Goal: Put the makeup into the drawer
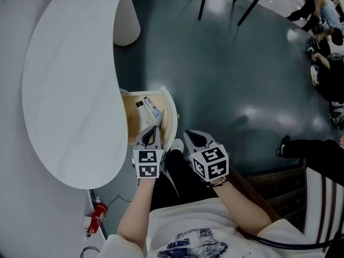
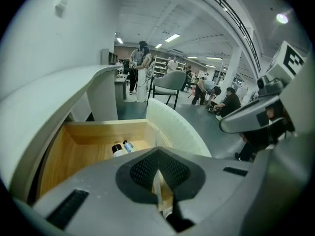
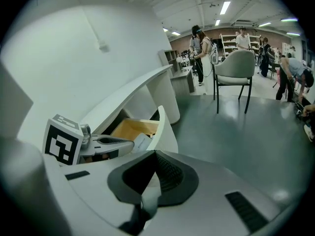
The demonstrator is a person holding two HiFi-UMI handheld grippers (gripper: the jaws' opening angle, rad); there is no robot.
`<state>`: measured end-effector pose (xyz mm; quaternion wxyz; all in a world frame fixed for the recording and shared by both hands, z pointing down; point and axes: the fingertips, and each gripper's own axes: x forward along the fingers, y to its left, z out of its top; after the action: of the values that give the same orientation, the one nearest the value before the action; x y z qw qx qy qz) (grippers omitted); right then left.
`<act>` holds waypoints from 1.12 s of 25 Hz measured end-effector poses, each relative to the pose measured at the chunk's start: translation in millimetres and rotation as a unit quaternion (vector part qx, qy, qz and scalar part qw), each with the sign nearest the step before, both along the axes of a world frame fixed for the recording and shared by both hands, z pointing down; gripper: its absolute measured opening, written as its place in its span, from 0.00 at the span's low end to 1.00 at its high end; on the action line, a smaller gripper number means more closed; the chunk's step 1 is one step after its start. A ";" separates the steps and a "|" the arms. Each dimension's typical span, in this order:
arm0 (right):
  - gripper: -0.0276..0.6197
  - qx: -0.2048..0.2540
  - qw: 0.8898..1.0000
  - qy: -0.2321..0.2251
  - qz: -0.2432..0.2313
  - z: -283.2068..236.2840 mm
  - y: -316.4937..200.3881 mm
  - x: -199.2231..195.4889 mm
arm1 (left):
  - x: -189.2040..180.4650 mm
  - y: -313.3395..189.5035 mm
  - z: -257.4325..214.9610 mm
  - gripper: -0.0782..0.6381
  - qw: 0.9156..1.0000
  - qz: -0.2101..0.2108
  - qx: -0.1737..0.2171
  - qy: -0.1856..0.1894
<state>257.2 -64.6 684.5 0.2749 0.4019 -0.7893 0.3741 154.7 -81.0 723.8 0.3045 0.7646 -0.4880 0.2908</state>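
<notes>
The drawer (image 1: 171, 110) under the white curved table (image 1: 70, 85) stands pulled out, showing its wooden inside. Two small makeup items lie in it: a dark-capped jar (image 2: 117, 149) and a blue-labelled tube (image 2: 129, 145), also seen in the head view as makeup (image 1: 151, 109). My left gripper (image 1: 152, 130) hovers over the drawer's near end, shut, nothing between its jaws (image 2: 158, 177). My right gripper (image 1: 190, 136) is beside it, just outside the curved drawer front (image 3: 165, 126), also shut and empty (image 3: 151, 182).
The table's white pedestal (image 1: 127, 20) stands behind the drawer. A grey chair (image 3: 237, 69) and several people are farther off on the dark floor. A red fire extinguisher (image 1: 98, 217) sits by the wall under the table edge.
</notes>
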 end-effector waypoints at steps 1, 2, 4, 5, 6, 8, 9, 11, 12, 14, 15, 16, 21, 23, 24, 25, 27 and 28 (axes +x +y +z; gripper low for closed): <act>0.07 -0.001 1.000 -0.001 0.001 1.2 -0.3 -0.3 | -0.3 0.0 2.0 0.17 1.000 0.000 -0.002 -0.002; 0.07 -0.001 1.000 -0.002 0.002 2.2 -0.9 -0.7 | -1.0 -0.4 3.6 0.17 1.000 0.000 -0.003 -0.004; 0.07 0.000 1.000 -0.004 0.003 3.7 -2.6 -1.4 | -3.3 -2.0 6.1 0.17 1.000 -0.001 -0.004 -0.009; 0.07 0.000 1.000 -0.004 0.004 4.5 -3.4 -1.5 | -4.7 -3.2 7.2 0.17 1.000 -0.002 -0.003 -0.010; 0.07 -0.001 1.000 -0.005 0.005 5.3 -4.3 -1.5 | -6.2 -4.9 8.2 0.17 1.000 -0.004 -0.003 -0.012; 0.07 -0.003 1.000 -0.005 0.007 7.3 -5.8 -1.0 | -9.2 -9.3 9.9 0.17 1.000 -0.007 -0.002 -0.016; 0.07 -0.004 1.000 -0.006 0.007 8.5 -6.3 -0.6 | -10.8 -11.5 11.0 0.17 1.000 -0.008 -0.002 -0.019; 0.07 -0.006 1.000 -0.006 0.007 11.0 -6.5 0.4 | -14.1 -15.2 14.0 0.17 1.000 -0.015 -0.003 -0.025; 0.07 -0.007 1.000 -0.006 0.007 12.1 -6.6 0.5 | -16.2 -16.9 15.7 0.17 0.999 -0.019 -0.003 -0.029; 0.07 -0.009 1.000 -0.006 0.007 13.9 -7.3 0.2 | -20.8 -20.9 18.9 0.17 0.999 -0.026 -0.002 -0.037; 0.07 -0.010 1.000 -0.006 0.008 14.5 -7.9 0.2 | -22.9 -22.8 20.6 0.17 0.999 -0.029 -0.002 -0.041; 0.07 -0.010 1.000 -0.006 0.008 14.9 -8.6 0.2 | -24.7 -24.5 22.4 0.17 0.998 -0.031 -0.002 -0.045; 0.07 -0.013 1.000 -0.007 0.009 17.6 -12.5 2.7 | -35.7 -32.1 30.6 0.17 0.997 -0.046 -0.006 -0.066; 0.07 -0.016 1.000 -0.007 0.011 19.3 -13.5 3.6 | -39.8 -33.6 33.5 0.17 0.996 -0.052 -0.009 -0.074; 0.07 -0.017 1.000 -0.007 0.011 20.1 -13.8 3.5 | -41.0 -33.8 34.7 0.17 0.996 -0.053 -0.009 -0.077; 0.07 -0.019 1.000 -0.008 0.011 20.7 -14.3 3.0 | -42.0 -34.0 35.9 0.17 0.995 -0.054 -0.010 -0.080; 0.07 -0.020 1.000 -0.009 0.010 21.6 -16.8 1.9 | -44.3 -35.9 37.9 0.17 0.995 -0.058 -0.011 -0.084; 0.07 -0.021 1.000 -0.010 0.010 22.0 -18.6 1.6 | -45.6 -37.8 38.7 0.17 0.994 -0.059 -0.011 -0.087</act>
<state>258.8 -83.3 706.5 0.2718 0.4001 -0.7801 0.3968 109.1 -118.8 762.5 0.2858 0.7026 -0.5541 0.3430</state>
